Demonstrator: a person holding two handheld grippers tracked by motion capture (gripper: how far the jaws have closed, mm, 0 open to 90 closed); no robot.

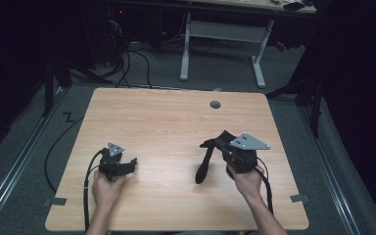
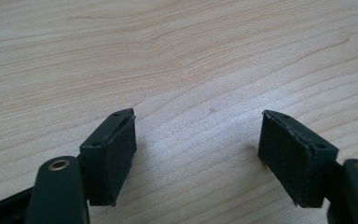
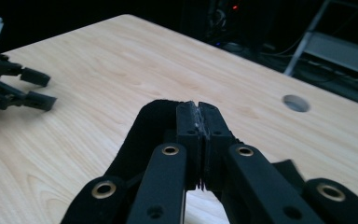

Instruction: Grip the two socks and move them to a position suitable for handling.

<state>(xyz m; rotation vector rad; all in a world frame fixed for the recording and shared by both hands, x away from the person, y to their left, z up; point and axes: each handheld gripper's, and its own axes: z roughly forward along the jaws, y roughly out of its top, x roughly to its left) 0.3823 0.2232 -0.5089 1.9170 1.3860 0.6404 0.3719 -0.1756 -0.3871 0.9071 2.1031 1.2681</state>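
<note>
The right gripper (image 1: 223, 142) has its jaws pressed together on one end of a long, floppy black fabric strap (image 1: 204, 164); in the right gripper view a fold of that black cloth (image 3: 142, 140) bulges out beside the closed pads. From the pinch the strap hangs down and slightly toward the person, its long axis running from the jaws to a free end that sits at or just above the light wooden surface (image 1: 176, 122), and I cannot tell whether it touches. The left gripper (image 1: 127, 164) rests low on the surface, well apart from the strap and off to its left, with its jaws spread wide and nothing between the pads (image 2: 116, 154). So the strap's free end lies between the two grippers, nearer the right one; any handover would likely mean the left jaws travelling across toward that dangling end. Counted: one strap, two grippers, and one round grey hole (image 1: 215, 104) in the surface, beyond the strap
</note>
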